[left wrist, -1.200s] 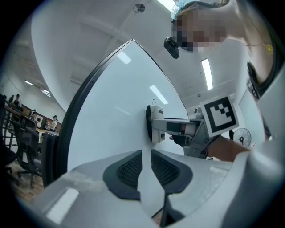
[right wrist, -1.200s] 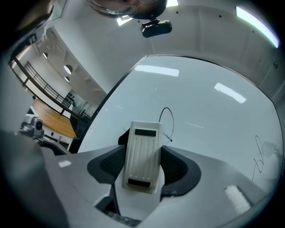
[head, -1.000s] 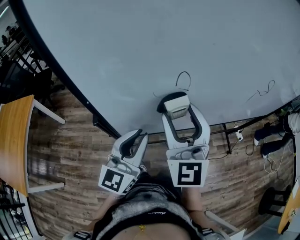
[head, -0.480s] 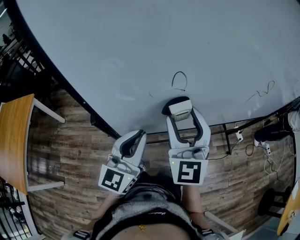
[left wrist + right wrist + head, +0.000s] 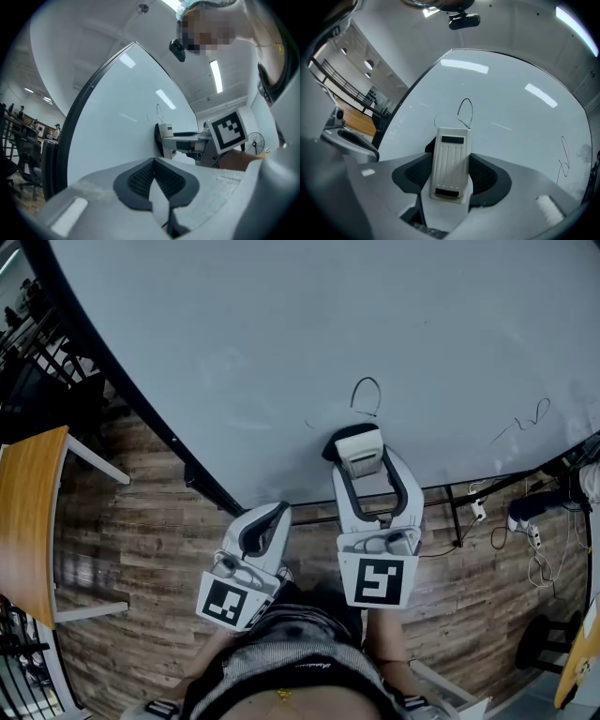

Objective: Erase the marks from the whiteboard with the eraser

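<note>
Eraser [image 5: 450,159], pinched between the fingers [image 5: 488,176] of the right gripper [image 5: 450,180] with its felt against the whiteboard [image 5: 281,324], has the looped mark [image 5: 367,397] just beyond its far end, along its long axis, while the left gripper [image 5: 153,165] sits below the board's edge, fingers closed on nothing.

Wood-plank floor [image 5: 122,521] in grey-brown tones, with a light wooden table [image 5: 28,521] at the left edge. The white ceiling [image 5: 93,28] carries strip lights [image 5: 216,77]. Dark office chairs [image 5: 26,159] stand far left; a fan [image 5: 255,143] stands at right.
</note>
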